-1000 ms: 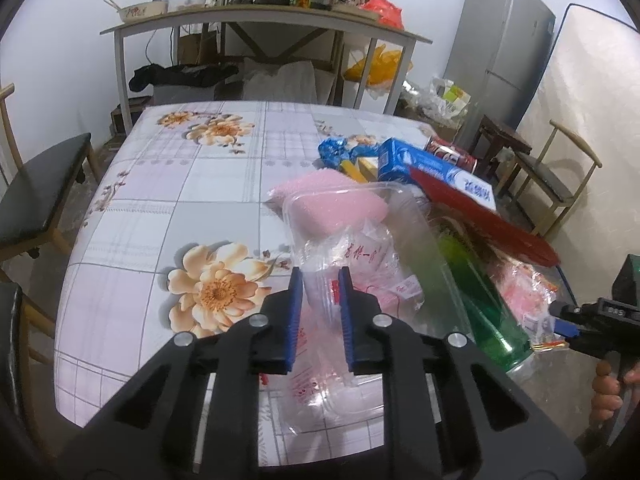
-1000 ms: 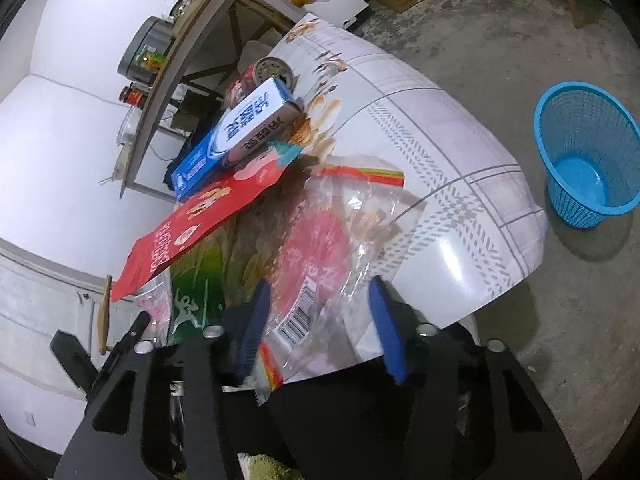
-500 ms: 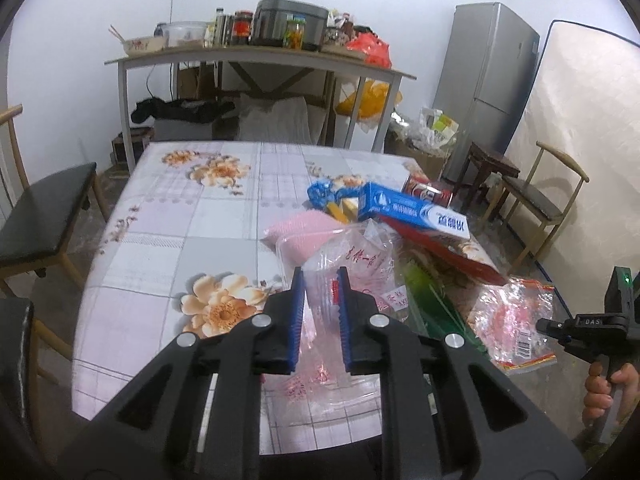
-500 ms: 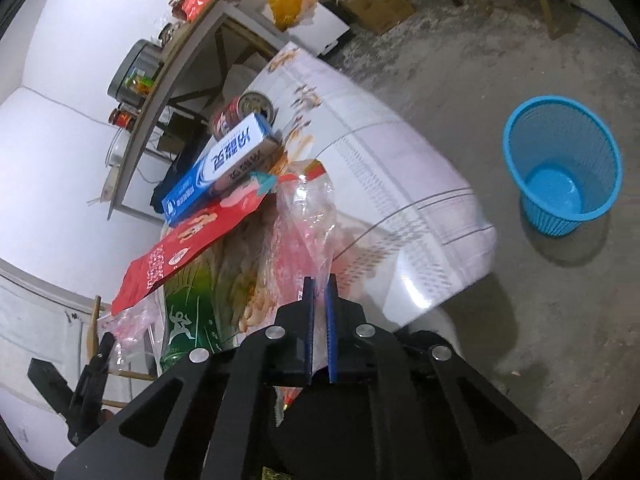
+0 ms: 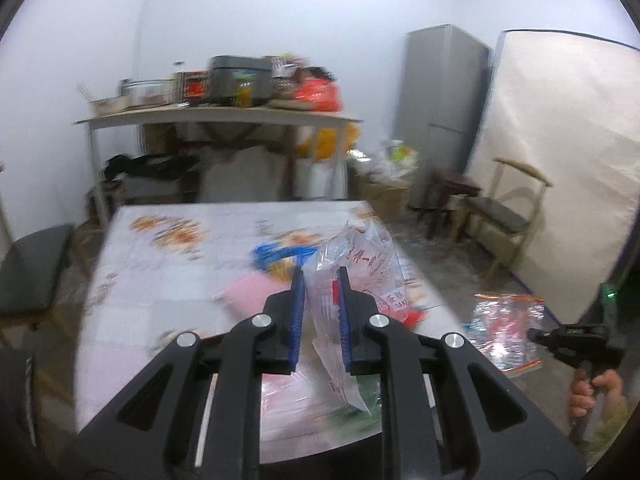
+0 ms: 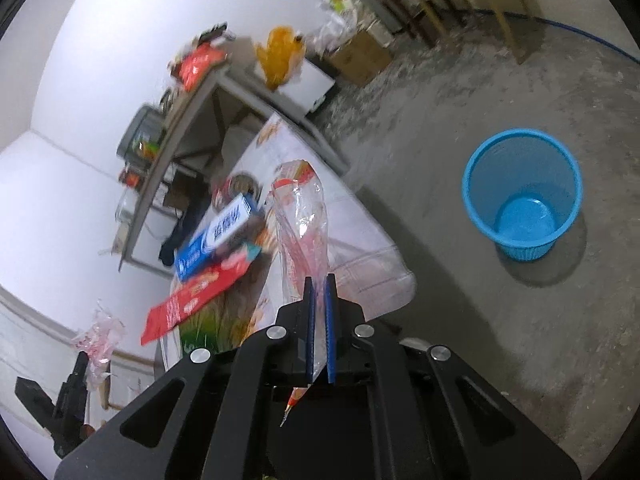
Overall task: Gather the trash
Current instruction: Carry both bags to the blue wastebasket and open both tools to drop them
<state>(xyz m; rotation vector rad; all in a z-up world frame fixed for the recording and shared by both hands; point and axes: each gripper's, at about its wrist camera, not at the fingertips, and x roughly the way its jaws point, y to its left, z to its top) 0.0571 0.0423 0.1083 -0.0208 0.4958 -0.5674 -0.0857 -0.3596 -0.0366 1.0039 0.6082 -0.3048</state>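
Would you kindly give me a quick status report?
Left hand-held gripper shut on clear bag. Right hand-held gripper shut on red-printed bag. Blue basket on floor, nothing in the way.

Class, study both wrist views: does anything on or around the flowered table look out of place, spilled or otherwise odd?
Yes. Packaging litters one side of the table: a blue box lies over a red packet that juts past the edge. The blue basket on the floor is empty. Each gripper holds a clear plastic bag.

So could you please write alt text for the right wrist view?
The right gripper is shut on a clear plastic wrapper lifted above a cluttered floral table. An empty blue mesh basket stands on the concrete floor to the right.
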